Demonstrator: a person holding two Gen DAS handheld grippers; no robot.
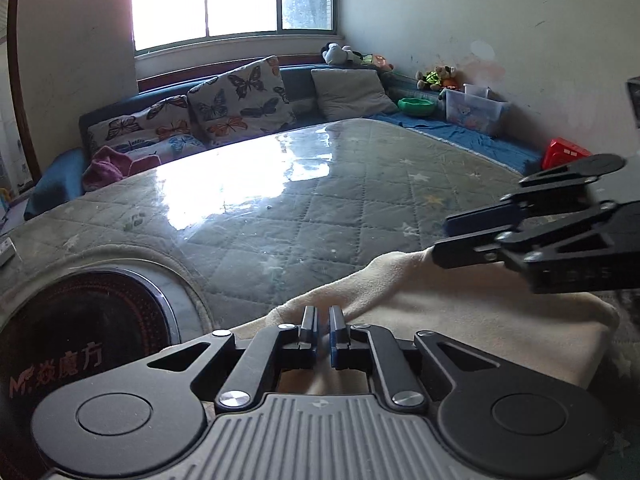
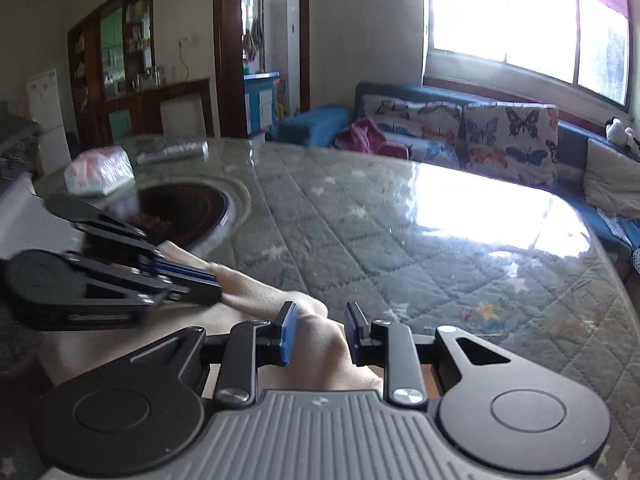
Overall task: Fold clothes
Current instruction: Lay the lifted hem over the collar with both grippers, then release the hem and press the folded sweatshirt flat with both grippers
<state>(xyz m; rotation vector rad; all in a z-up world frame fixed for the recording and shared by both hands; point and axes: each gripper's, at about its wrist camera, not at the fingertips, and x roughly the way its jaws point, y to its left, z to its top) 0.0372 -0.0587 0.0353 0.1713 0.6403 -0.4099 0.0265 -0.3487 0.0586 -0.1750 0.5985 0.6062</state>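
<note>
Glass-topped quilted table [image 1: 304, 200] fills a living room. Cream cloth [image 1: 460, 312] lies on its near edge, right of the round burner [image 1: 80, 320]. Left gripper [image 1: 322, 322] is pinched closed on the cloth. Right gripper [image 2: 320, 334] stands open, fingers straddling a cloth fold.

A folded cream fleece garment [image 1: 460, 320] lies at the near edge of the glass-topped quilted counter [image 1: 304, 200]. To its left a round black cooktop [image 1: 84, 316] sits sunk in the counter. The left claw [image 1: 323, 330] rests on the garment's left part, the right claw [image 2: 320, 334] at its right end. Behind the counter stands a blue sofa [image 1: 308, 80] carrying butterfly-print cushions [image 1: 240, 100], under a wide window [image 1: 236, 0].
</note>
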